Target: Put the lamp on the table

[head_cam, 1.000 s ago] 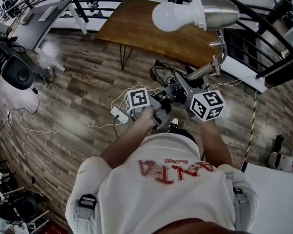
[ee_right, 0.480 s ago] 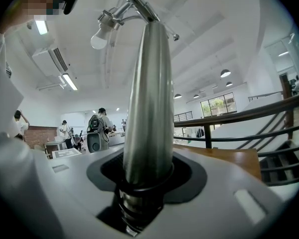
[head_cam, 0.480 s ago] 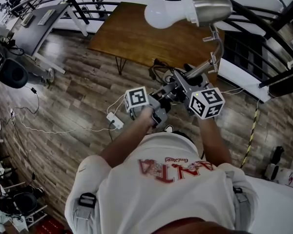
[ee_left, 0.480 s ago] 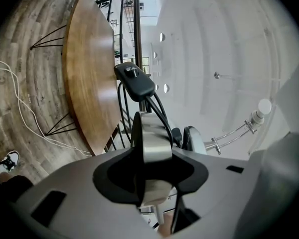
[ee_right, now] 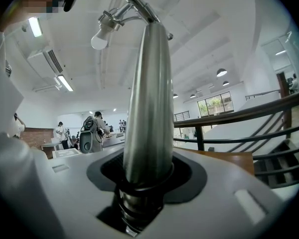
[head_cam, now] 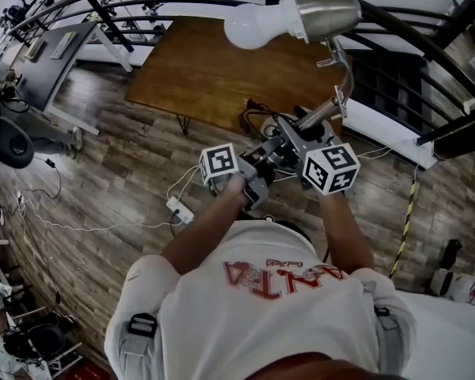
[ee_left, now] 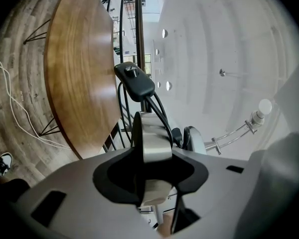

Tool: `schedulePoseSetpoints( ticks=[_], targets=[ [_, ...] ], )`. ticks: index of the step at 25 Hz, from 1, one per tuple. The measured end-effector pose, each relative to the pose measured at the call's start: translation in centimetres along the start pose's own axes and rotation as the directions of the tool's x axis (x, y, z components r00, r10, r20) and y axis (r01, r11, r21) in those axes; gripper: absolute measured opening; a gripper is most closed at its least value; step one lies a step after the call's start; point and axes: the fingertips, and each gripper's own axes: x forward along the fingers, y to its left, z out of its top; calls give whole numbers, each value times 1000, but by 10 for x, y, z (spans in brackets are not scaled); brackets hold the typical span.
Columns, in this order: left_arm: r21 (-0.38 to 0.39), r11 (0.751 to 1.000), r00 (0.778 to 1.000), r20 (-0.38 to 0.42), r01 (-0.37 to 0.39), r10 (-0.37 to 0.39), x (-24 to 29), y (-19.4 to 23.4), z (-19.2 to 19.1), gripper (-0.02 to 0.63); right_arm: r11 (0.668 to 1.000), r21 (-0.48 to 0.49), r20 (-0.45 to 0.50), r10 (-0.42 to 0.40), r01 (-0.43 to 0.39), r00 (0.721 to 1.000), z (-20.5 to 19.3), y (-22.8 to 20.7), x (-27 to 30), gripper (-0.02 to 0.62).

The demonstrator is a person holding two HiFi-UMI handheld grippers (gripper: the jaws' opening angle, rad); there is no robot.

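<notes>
I carry a silver lamp off the floor with both grippers. Its white bulb [head_cam: 249, 30] and metal shade [head_cam: 324, 13] point left above the brown wooden table [head_cam: 206, 77]. My left gripper [head_cam: 263, 161] is shut on the round lamp base [ee_left: 150, 138], which stands edge-on between the jaws. A black cord with an inline switch [ee_left: 134, 78] runs from the base. My right gripper [head_cam: 301, 129] is shut on the lamp's tapered metal stem [ee_right: 147, 108], which rises to the bulb [ee_right: 99, 40]. The table [ee_left: 74, 68] lies ahead of the left gripper.
A curved black railing [head_cam: 412, 34] runs behind the table, with stairs beyond it. A white power strip [head_cam: 176, 209] and its cables lie on the wood floor. A grey desk [head_cam: 51, 62] and a black chair [head_cam: 8, 137] stand at the left.
The table and floor have slid down and left in the head view, so I have come closer to the table. Both grips on the lamp are unchanged.
</notes>
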Motion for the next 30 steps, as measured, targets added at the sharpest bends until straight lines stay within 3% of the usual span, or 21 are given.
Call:
schedulePoseSetpoints(
  ticks=[9, 21, 30],
  targets=[
    [-32, 999, 995, -101, 12, -15, 54, 19, 46, 169, 994, 10, -18, -105, 105, 994, 3, -62, 40, 195],
    [-45, 999, 978, -208, 18, -27, 112, 27, 164, 169, 979, 30, -5, -203, 203, 979, 31, -134, 145, 195],
    [-64, 998, 966, -258, -4, -13, 154, 44, 201, 169, 968, 54, -10, -246, 246, 969, 30, -184, 178, 195]
  ],
)
